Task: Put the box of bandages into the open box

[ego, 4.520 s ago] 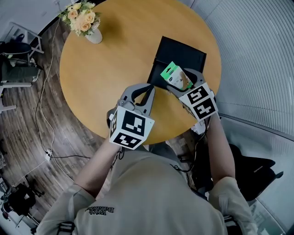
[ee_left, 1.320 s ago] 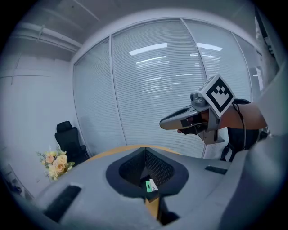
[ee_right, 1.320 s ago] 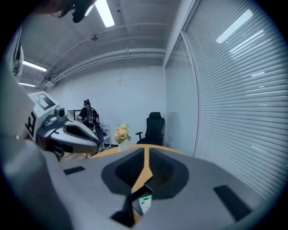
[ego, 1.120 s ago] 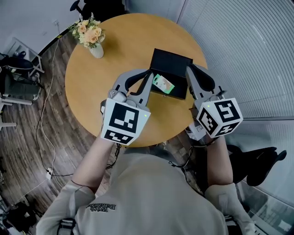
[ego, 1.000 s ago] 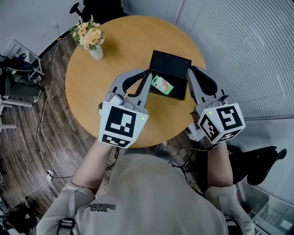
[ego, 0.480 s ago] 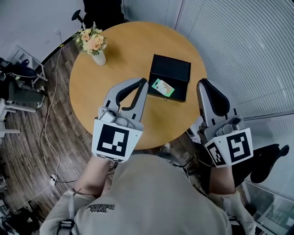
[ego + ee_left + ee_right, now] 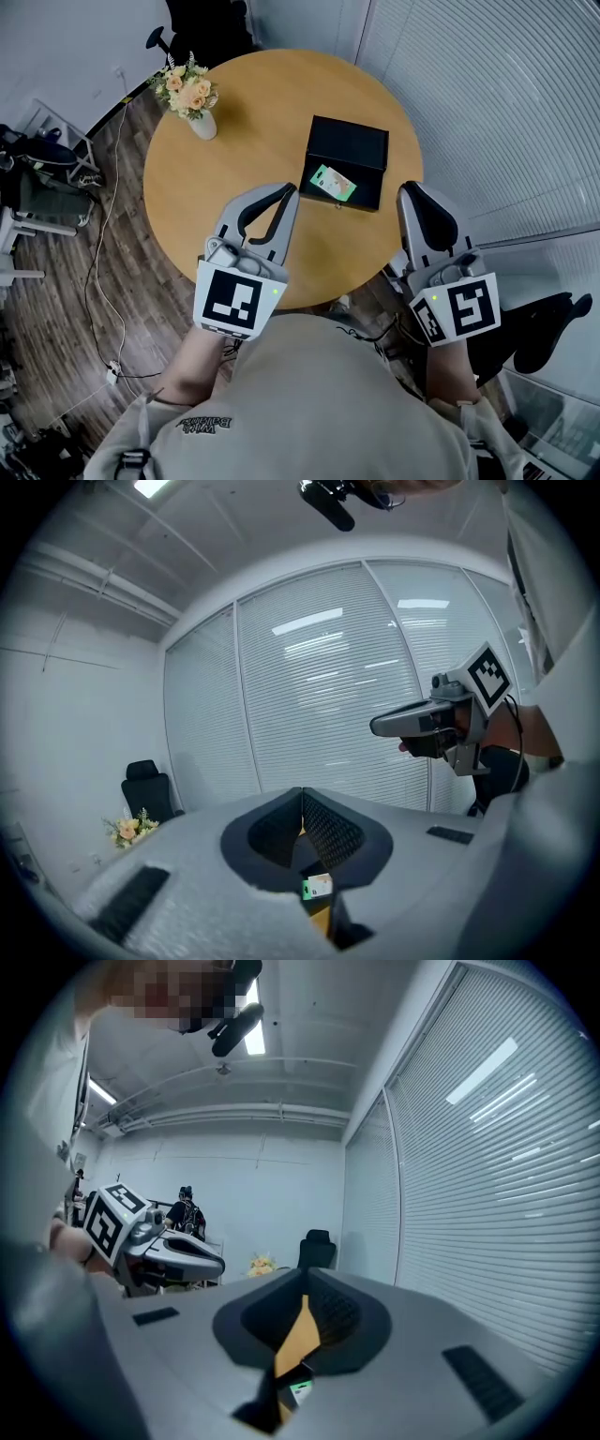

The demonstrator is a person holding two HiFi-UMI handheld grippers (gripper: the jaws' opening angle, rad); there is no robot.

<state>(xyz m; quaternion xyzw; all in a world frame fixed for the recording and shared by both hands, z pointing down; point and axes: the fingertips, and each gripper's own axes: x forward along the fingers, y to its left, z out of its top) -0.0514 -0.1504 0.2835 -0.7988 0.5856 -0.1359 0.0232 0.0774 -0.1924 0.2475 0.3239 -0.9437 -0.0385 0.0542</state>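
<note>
Now, you are holding the left gripper [image 7: 292, 193] and right gripper [image 7: 405, 195] pinched closed on nothing, the bandages [image 7: 332, 182] are lying in the box [image 7: 352, 148], so be retreating without nudging it.

A round wooden table [image 7: 225, 178] stands on a dark plank floor [image 7: 56, 300], with white blinds [image 7: 506, 94] to its right. At its far left edge sits a white vase of flowers [image 7: 193, 95]. An open black box [image 7: 360, 143] rests near the table's right side, and the green-and-white box of bandages [image 7: 333, 182] lies inside it, toward the near side. The left gripper [image 7: 290, 193] hangs over the table's near edge, its tips together and well short of the box. The right gripper [image 7: 407, 191] hangs just off the table's right edge.
</note>
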